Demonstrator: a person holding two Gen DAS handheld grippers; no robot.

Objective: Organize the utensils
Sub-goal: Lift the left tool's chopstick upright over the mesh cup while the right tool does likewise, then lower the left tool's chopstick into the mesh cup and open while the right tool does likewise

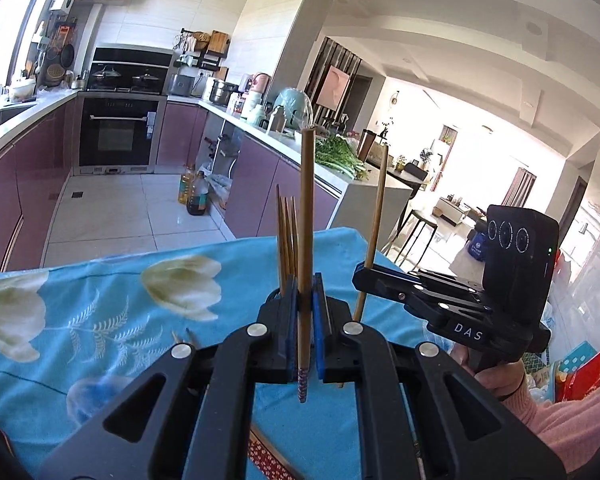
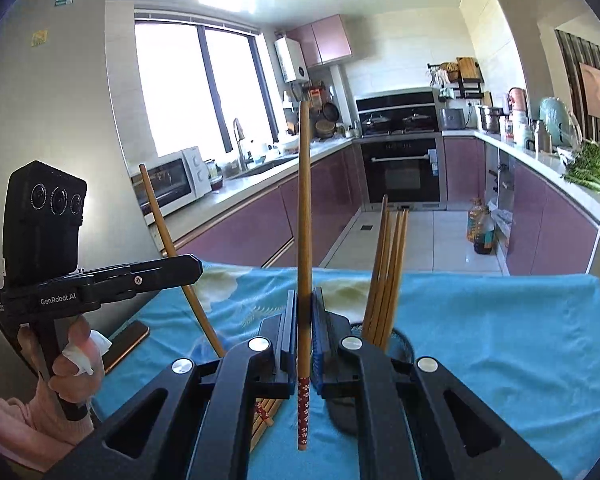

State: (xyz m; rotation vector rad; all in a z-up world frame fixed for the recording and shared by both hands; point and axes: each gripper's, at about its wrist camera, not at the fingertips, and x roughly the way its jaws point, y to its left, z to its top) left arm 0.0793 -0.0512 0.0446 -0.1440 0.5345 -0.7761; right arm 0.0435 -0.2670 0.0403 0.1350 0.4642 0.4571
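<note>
Here each gripper, left [image 1: 306,312] and right [image 2: 305,320], has its fingers clamped on one upright chopstick [image 1: 306,216] [image 2: 304,216], above the blue-clothed surface [image 2: 500,328], beside a dark holder [image 2: 400,346] containing more chopsticks [image 2: 388,276].

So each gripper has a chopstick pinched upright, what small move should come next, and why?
Probably carry the right gripper toward the dark holder just to its right and lower its chopstick in, patterned end down. The holder already holds a bunch of chopsticks standing upright, and both chopsticks are lifted off the blue cloth. The left gripper could follow with its chopstick.
</note>
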